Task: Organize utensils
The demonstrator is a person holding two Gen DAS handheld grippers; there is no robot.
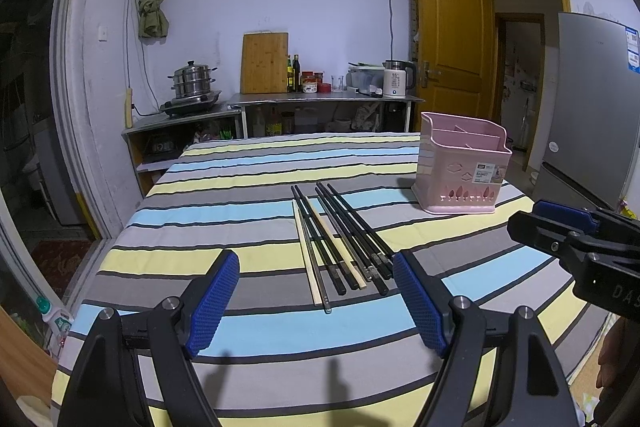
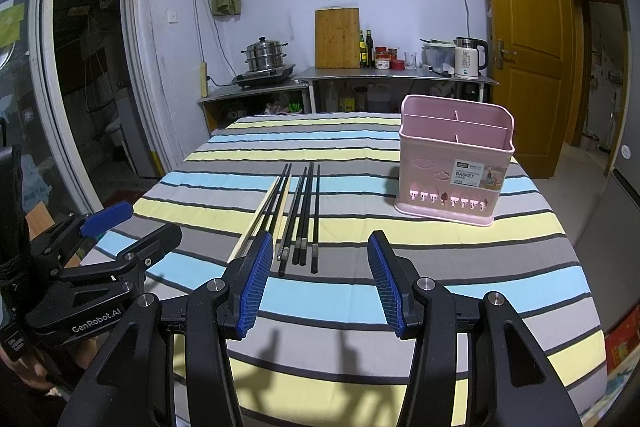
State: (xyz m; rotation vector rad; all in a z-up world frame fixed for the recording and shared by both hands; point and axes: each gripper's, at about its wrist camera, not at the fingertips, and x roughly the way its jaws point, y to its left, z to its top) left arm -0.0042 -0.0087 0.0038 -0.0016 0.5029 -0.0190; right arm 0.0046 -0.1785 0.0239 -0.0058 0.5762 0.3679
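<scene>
Several chopsticks (image 1: 340, 239), black, pale wood and metal, lie side by side on the striped tablecloth (image 1: 224, 211); they also show in the right wrist view (image 2: 296, 215). A pink divided utensil basket (image 1: 462, 165) stands upright to their right, also in the right wrist view (image 2: 454, 167). My left gripper (image 1: 316, 307) is open and empty, just short of the chopsticks' near ends. My right gripper (image 2: 316, 279) is open and empty, near the black chopsticks' ends. Each gripper shows at the edge of the other's view, the right one (image 1: 560, 231) and the left one (image 2: 120, 231).
The table's near edge lies under both grippers. Behind the table stand steel counters (image 2: 396, 77) with a steamer pot (image 2: 266, 57), cutting board (image 2: 337, 37), bottles and kettle (image 2: 470, 57). A wooden door (image 1: 448, 27) and a fridge (image 1: 592, 107) are at right.
</scene>
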